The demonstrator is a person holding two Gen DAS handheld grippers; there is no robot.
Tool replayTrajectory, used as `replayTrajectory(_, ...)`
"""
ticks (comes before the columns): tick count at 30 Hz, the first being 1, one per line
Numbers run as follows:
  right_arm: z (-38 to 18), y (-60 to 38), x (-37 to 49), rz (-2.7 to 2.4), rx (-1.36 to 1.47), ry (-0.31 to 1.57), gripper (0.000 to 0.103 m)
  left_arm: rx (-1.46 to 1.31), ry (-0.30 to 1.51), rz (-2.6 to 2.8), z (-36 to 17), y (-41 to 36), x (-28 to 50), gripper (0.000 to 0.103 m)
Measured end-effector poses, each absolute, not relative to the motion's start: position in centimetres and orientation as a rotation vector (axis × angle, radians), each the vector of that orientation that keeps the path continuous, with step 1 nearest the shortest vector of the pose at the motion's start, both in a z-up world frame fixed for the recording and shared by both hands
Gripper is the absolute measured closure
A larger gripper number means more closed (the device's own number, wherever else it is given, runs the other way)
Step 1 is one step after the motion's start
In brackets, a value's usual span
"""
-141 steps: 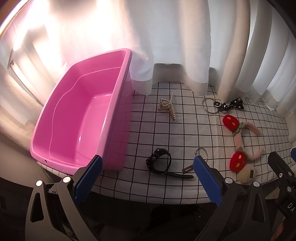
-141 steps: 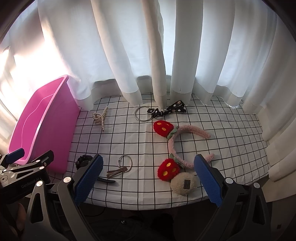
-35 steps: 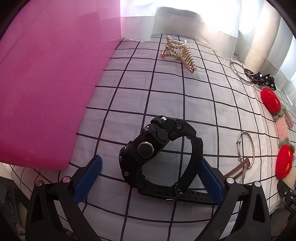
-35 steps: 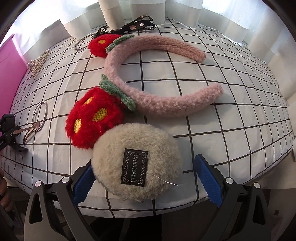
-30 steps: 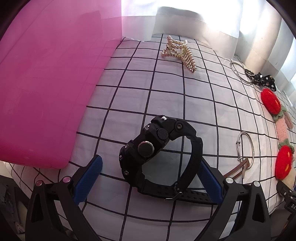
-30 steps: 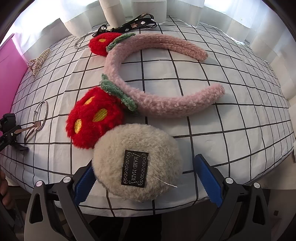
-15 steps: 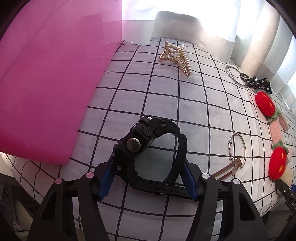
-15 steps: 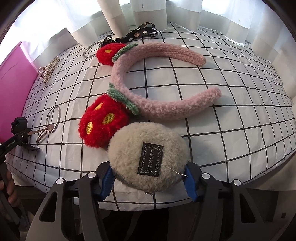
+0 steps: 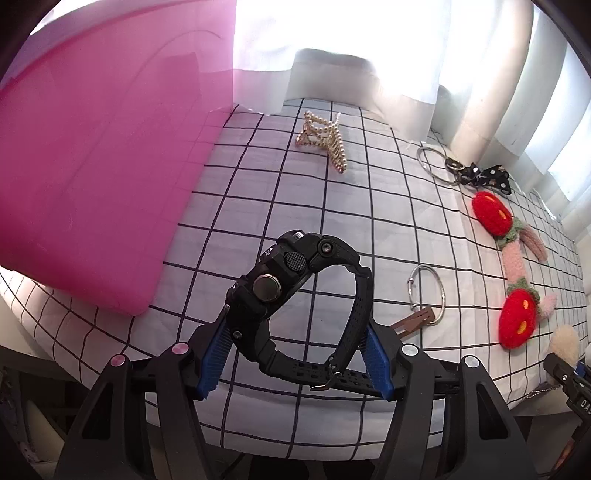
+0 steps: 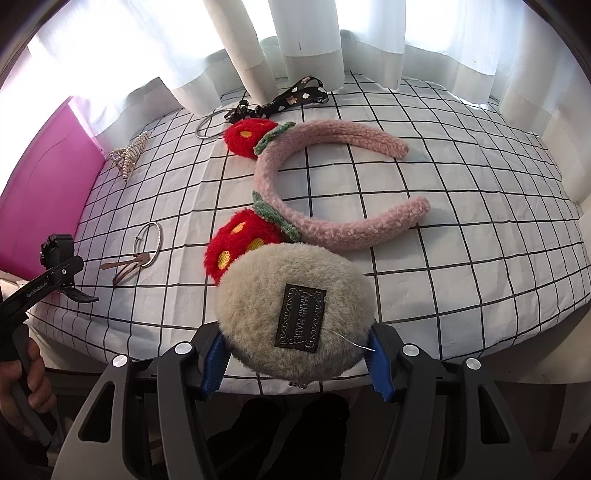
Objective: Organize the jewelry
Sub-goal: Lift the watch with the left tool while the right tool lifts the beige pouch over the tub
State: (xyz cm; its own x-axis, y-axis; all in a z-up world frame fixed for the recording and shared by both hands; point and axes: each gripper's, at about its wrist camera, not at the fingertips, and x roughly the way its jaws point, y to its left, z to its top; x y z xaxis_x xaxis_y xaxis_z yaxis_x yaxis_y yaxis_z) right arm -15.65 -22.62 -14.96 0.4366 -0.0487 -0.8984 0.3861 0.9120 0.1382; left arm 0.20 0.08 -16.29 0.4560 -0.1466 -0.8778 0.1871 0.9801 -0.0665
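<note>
Left hand-held gripper (image 9: 291,363) clamped on watch (image 9: 295,295) across its stiff strap loop, lifted near bin (image 9: 92,166). Right hand-held gripper (image 10: 295,363) squeezing soft, light puff (image 10: 295,314) at its rim, above table (image 10: 461,258).

Pink tub (image 9: 92,177) walls off the bench's (image 10: 461,236) left edge, curtains (image 10: 306,33) crowd the back edge; right side past the headband (image 10: 332,229) is wide open.

Both wrist cameras look steeply down from close above the checked tablecloth (image 9: 332,206). The left view sits near the pink tub (image 9: 92,184); the right view sits farther from it. Both share the headband (image 10: 332,192).
</note>
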Motion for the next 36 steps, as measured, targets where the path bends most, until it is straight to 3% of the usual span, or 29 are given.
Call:
replayTrajectory(19,-3.0,-19.9,-13.2,-0.125,0.278,0.845,0.043,0.045,0.792,-0.322,-2.3,-2.0,-2.6,0.042)
replayTrajectory(36,4.5,-8.2,-0.9,0.244,0.131,0.668,0.043,-0.052,0.632,-0.095,4.6,8.5,-0.3,0.042)
